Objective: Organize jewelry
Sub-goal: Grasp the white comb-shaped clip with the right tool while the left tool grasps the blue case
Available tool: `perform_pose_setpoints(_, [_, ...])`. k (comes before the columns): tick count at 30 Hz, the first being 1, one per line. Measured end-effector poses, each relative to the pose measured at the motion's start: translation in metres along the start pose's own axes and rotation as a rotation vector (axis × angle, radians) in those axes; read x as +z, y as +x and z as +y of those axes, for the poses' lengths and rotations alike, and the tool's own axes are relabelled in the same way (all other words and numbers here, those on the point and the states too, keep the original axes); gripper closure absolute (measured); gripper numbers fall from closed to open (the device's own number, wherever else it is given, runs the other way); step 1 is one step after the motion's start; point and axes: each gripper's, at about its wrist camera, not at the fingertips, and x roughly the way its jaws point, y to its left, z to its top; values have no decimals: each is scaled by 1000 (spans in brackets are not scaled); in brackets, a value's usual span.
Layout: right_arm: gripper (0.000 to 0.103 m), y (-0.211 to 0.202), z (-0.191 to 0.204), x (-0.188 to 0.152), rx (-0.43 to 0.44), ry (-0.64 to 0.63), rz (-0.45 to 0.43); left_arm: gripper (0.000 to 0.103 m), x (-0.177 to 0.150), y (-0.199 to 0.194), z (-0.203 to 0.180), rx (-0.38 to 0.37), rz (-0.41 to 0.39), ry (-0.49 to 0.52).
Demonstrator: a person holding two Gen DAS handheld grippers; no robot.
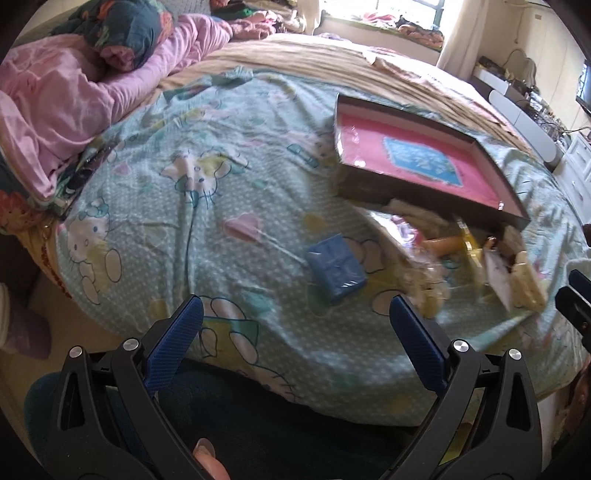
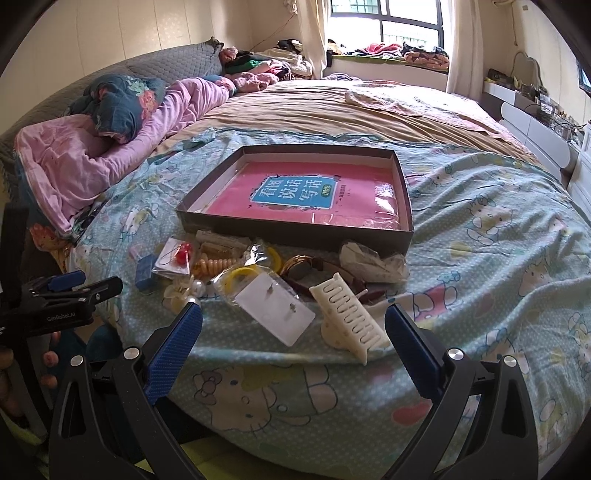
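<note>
1. Lower centre, left wrist view: left gripper (image 1: 295, 325) jaws spread, empty, over the bedsheet (image 1: 166, 229). Small blue box (image 1: 336, 271) just ahead, apart from the pile; grab it square across its sides.
2. Lower centre, right wrist view: right gripper (image 2: 293, 332) jaws spread, empty. Cream hair claw (image 2: 349, 319) and earring card (image 2: 275, 314) lie between the tips; jewelry pile (image 2: 258, 269) sits against the dark tray (image 2: 295, 232). Take one item per pinch and lift clear before moving to the tray.

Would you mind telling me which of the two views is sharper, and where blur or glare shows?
Right wrist view: sharp, the book title in the box readable; the window blows out white. Left wrist view: motion-blurred, the jewelry pile smeared, glare on the book's plastic wrap. Both bend straight edges, fisheye style.
</note>
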Motion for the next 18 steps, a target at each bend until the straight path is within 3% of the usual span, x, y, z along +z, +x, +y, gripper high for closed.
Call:
perform_pose_setpoints(6, [5,20,-12,-1,-23,7,28,9,4,26,2,-61,58,-17])
perform_pose_setpoints(14, [5,39,-31,-5,-78,2,48,9,9,47,-12,-56,79,32])
perform_pose_setpoints(18, [7,49,-41,-4,-82,1,59,23,12,54,-18,-49,86,66])
